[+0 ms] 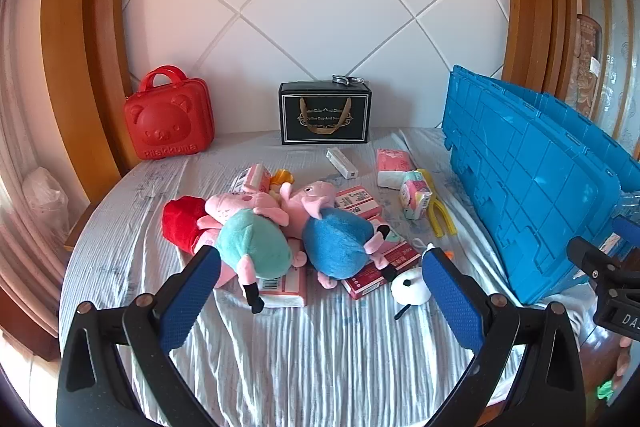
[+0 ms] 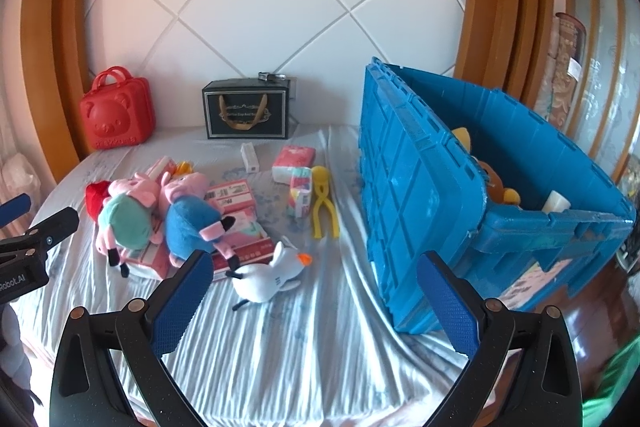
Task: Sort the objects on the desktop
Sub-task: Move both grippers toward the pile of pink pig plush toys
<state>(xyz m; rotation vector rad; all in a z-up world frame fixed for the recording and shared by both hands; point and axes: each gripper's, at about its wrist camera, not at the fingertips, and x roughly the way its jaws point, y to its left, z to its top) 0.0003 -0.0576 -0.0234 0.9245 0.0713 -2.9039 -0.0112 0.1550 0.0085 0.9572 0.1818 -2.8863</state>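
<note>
A white quilted wall panel framed in wood backs a surface covered with a wrinkled pale cloth (image 1: 320, 355); it reads as a bed rather than a desk.

Left wrist view: the left gripper (image 1: 316, 291) hangs above the cloth with its jaws spread wide and nothing between them. Directly ahead lies a pile: a plush pig in green (image 1: 256, 239), a plush pig in blue (image 1: 340, 235), and flat red-and-pink packets (image 1: 356, 201) beneath them. A red bear case (image 1: 170, 119) and a black gift box (image 1: 324, 113) stand at the wall. The blue crate (image 1: 532, 187) sits to the right.

Right wrist view: the right gripper (image 2: 316, 297) is likewise fully released and empty. A white plush bird (image 2: 268, 275) lies just ahead of it; a yellow plastic clip (image 2: 324, 203) lies near the blue crate (image 2: 424, 195), which is open and already contains a few items.

Handling, as a judgement: the plush toys are light, soft and compressible; grasp across the torso, not a limb. The packets are thin and probably slippery; take them by an edge.
</note>
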